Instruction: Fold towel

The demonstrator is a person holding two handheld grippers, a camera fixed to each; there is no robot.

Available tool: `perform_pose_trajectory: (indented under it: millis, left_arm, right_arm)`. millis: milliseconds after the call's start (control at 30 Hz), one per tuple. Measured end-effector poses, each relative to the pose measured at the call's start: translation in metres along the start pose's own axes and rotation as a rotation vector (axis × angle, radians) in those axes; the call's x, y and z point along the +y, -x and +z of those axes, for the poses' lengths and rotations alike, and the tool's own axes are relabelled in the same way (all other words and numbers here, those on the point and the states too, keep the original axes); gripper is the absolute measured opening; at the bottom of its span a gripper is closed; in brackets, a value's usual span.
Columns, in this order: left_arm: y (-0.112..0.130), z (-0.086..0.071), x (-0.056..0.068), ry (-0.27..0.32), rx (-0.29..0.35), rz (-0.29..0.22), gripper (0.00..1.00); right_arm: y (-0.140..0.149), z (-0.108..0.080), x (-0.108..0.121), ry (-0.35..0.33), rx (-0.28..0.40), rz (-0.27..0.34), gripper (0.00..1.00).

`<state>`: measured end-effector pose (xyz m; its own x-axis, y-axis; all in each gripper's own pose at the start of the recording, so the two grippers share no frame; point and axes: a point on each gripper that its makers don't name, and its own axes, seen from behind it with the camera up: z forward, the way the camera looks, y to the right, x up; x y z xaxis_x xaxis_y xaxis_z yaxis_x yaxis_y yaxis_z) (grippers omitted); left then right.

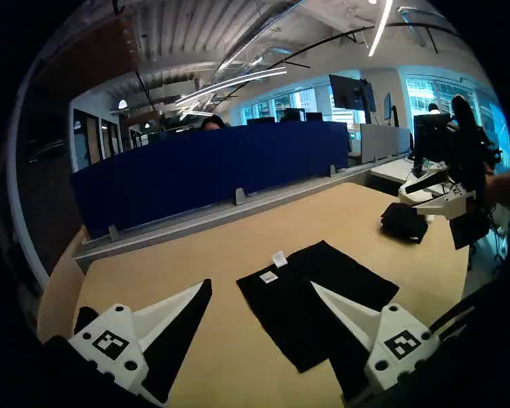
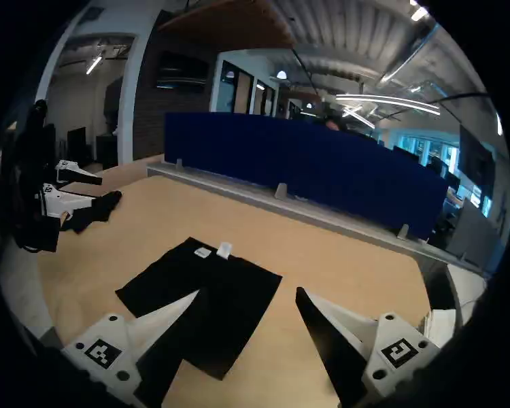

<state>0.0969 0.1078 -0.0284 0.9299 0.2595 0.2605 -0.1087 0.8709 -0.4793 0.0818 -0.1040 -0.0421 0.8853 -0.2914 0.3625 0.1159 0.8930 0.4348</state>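
One black towel point(image 1: 289, 313) flat on wooden surface point(image 1: 289, 217), white tags point(image 1: 279, 258) at far edge. Fingers spread, empty: left claw point(image 1: 260, 283), right claw point(image 2: 248, 292); towel ahead of each.

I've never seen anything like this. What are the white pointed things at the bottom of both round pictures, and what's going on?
No robot here: a person holds a two-finger gripper in each hand, and a wide-angle camera rides on each. One picture looks along the left gripper, the other along the right gripper; the white wedges are their fingers. Both grippers are open and hold nothing. On the wooden table lies a black towel, spread flat, with small white tags at its far edge. In the left gripper view, the right gripper also shows farther off, beside a crumpled dark cloth. A blue divider stands behind the table.
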Motion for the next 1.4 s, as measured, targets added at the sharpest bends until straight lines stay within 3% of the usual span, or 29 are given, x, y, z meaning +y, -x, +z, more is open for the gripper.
perform_pose_trajectory:
  millis: [467,867,1400]
  left_arm:
    - [0.066,0.022,0.027,0.058,-0.111,0.037,0.97]
    - [0.132,0.034,0.048,0.114,-0.235,0.057,0.97]
    - [0.182,0.041,0.068,0.187,-0.361,0.074,0.97]
  right_arm:
    - [0.069,0.02,-0.016,-0.05,-0.109,-0.059,1.0]
    - [0.13,0.035,-0.031,-0.089,-0.214,-0.047,1.0]
    - [0.183,0.037,-0.044,-0.127,-0.328,-0.04,1.0]
